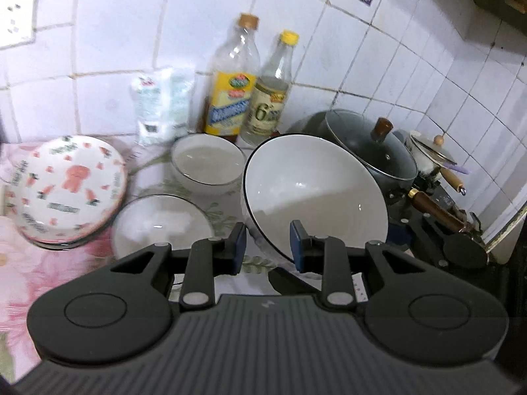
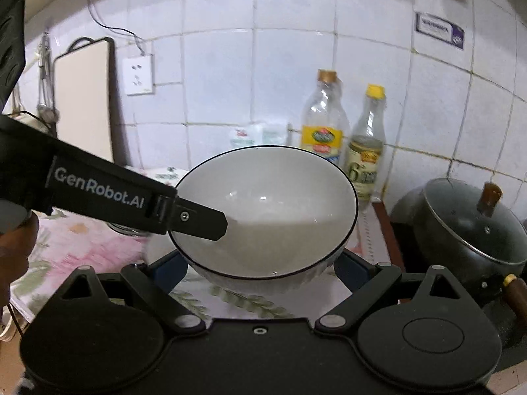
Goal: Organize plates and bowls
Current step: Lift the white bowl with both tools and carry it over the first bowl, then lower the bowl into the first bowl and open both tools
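A: Above the flowered counter (image 1: 39, 283), where's the big black-rimmed bowl (image 2: 263, 210)?

B: Held aloft. The left claw (image 1: 267, 247) is clenched on its near rim, one finger inside; the right claw (image 2: 260, 268) clasps its base from both sides.

A: Which step?

B: Likely carrying it to stack. Next: settle it level near the two small bowls (image 1: 207, 164).

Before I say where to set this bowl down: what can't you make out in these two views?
1. Whether the right gripper presses the bowl: right wrist view, the bowl covers its pads.
2. What sits under the patterned dish: left wrist view, blurred.
3. What the pot contains: both views, the lid covers it.
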The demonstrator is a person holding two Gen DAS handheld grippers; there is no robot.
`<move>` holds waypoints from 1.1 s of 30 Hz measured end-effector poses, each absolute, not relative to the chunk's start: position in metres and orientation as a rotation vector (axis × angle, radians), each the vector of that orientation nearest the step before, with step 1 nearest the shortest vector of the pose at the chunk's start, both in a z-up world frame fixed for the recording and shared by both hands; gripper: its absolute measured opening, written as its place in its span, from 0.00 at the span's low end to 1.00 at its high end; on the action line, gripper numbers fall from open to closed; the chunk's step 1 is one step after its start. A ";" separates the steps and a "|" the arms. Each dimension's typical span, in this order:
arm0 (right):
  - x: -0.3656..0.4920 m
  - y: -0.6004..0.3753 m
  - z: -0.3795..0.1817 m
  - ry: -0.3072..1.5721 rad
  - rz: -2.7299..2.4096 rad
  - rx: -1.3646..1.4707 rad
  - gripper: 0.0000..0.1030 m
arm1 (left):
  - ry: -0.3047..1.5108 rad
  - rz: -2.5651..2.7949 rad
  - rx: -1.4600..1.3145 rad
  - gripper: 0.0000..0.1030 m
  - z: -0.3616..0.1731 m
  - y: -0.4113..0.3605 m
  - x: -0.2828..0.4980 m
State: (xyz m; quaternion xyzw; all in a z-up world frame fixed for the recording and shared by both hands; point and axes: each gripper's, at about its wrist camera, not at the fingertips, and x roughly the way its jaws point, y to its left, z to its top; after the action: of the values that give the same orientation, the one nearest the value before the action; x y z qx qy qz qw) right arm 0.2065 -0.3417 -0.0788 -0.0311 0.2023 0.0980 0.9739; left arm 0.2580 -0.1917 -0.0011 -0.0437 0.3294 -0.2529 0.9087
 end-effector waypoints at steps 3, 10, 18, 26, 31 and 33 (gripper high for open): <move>0.200 -0.324 -0.070 0.382 0.214 -0.080 0.95 | 0.653 -0.496 -0.075 0.26 0.009 -0.175 0.248; 0.208 -0.297 -0.058 0.400 0.276 -0.073 0.95 | 0.670 -0.462 -0.107 0.26 0.020 -0.141 0.251; 0.244 -0.289 -0.072 0.518 0.349 0.046 0.95 | 0.793 -0.442 -0.190 0.27 0.003 -0.114 0.291; 0.275 -0.280 -0.096 0.599 0.385 0.054 0.95 | 0.857 -0.407 -0.210 0.27 -0.029 -0.107 0.317; 0.291 -0.276 -0.107 0.628 0.414 0.023 0.95 | 0.879 -0.394 -0.214 0.27 -0.046 -0.104 0.330; 0.296 -0.276 -0.111 0.639 0.422 0.011 0.95 | 0.889 -0.393 -0.222 0.27 -0.052 -0.103 0.333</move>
State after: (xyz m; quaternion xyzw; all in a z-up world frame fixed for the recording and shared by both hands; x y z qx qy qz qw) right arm 0.2961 -0.2758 -0.1111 0.0052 0.3120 0.2057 0.9275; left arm 0.3328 -0.1031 -0.0521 -0.1063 0.4262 -0.1886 0.8784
